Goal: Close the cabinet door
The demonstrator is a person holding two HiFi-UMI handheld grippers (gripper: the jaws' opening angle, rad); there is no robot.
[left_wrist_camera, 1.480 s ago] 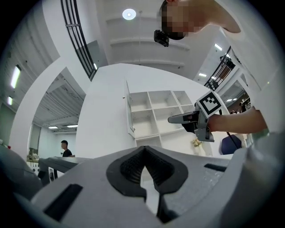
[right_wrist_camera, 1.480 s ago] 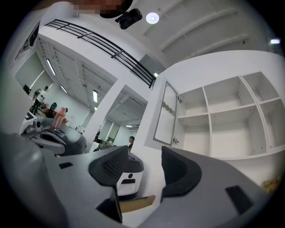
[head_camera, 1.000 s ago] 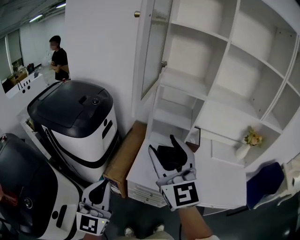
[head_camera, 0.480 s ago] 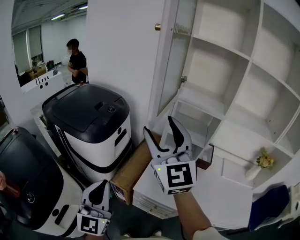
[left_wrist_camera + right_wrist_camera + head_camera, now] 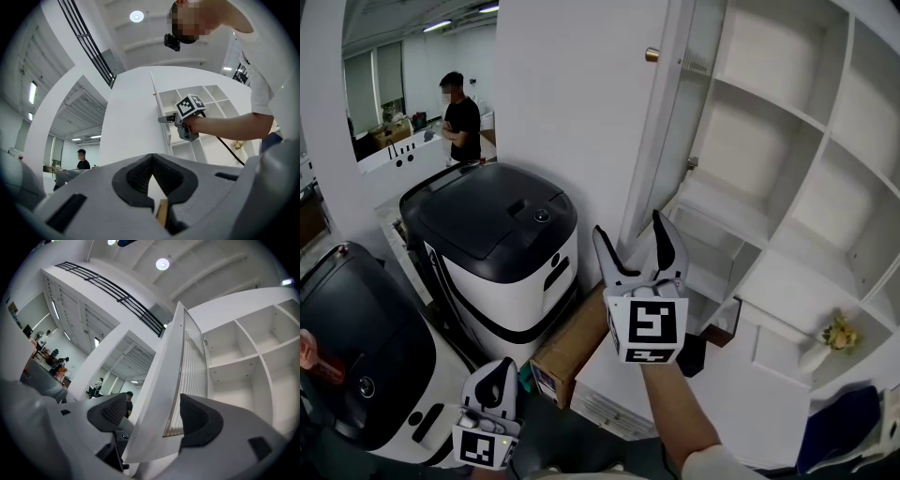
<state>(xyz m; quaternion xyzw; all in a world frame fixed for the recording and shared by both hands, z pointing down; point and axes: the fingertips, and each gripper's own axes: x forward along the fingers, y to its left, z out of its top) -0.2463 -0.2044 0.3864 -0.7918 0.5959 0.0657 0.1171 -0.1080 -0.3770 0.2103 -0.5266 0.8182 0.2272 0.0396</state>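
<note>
The cabinet door (image 5: 675, 131), white-framed with ribbed glass and a brass knob (image 5: 652, 54), stands open, edge-on to the shelves (image 5: 769, 141). My right gripper (image 5: 633, 234) is raised at the door's lower corner. Its jaws are opening. In the right gripper view the door (image 5: 185, 362) stands between the pads (image 5: 112, 411) of the right gripper (image 5: 152, 404), and neither pad presses on it. My left gripper (image 5: 492, 380) hangs low at the bottom left, shut with nothing in it. From the left gripper (image 5: 151, 164) I see the right gripper's marker cube (image 5: 190, 105) at the door.
A white machine with a black lid (image 5: 502, 244) stands left of the door, and a second black one (image 5: 347, 347) is nearer. A cardboard box (image 5: 572, 347) leans by a low white counter (image 5: 619, 384). A vase of flowers (image 5: 830, 337) sits on the right. A person (image 5: 464, 117) stands far back.
My right gripper has risen and gone forward to the door's lower corner, its jaws spreading wider. The left gripper stays low at the bottom left.
</note>
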